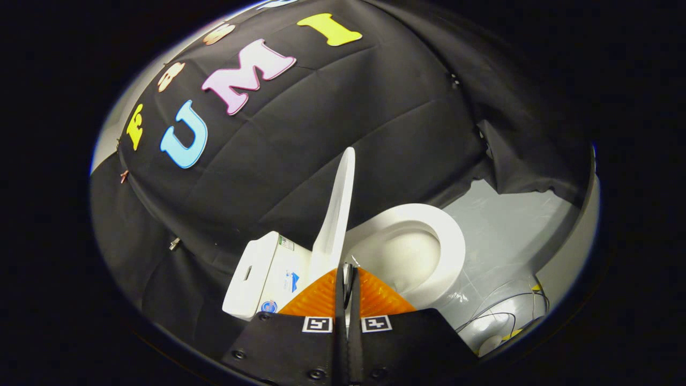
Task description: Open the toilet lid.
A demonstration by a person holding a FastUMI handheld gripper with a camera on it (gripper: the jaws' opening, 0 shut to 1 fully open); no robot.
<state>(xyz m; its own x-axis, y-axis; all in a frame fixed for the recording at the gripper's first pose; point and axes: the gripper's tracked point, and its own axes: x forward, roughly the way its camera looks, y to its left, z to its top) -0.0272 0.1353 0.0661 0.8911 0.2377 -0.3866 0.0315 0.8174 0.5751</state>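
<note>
Nearest the camera, the gripper (347, 279) sits with its two fingers pressed together, the gap between them no more than a thin dark slit, and nothing is caught in it. The fingertips end just short of the lower edge of the toilet lid (337, 212), close to where the lid hinges; whether they touch it cannot be told from here.

Largest in the scene is the black cloth wall (332, 123) that wraps behind and around everything. Below it lies the pale floor (509, 225), covered in a glossy sheet. On that floor stands the toilet, its tank (268, 273) just ahead and to the left of the fingers, its seat ring (434, 241) and open bowl ahead and to the right. A few thin cables (504, 316) loop on the floor beyond the seat.

The lid stands nearly upright, seen edge-on (a narrow white blade rising from the hinge toward the cloth wall). Its long axis runs straight up and away from the fingertips, almost in line with them, with the tank on one side and the bowl on the other. Judging from this, the lid already looks raised, and any remaining move would be a short push toward the tank or a withdrawal back from the hinge.
</note>
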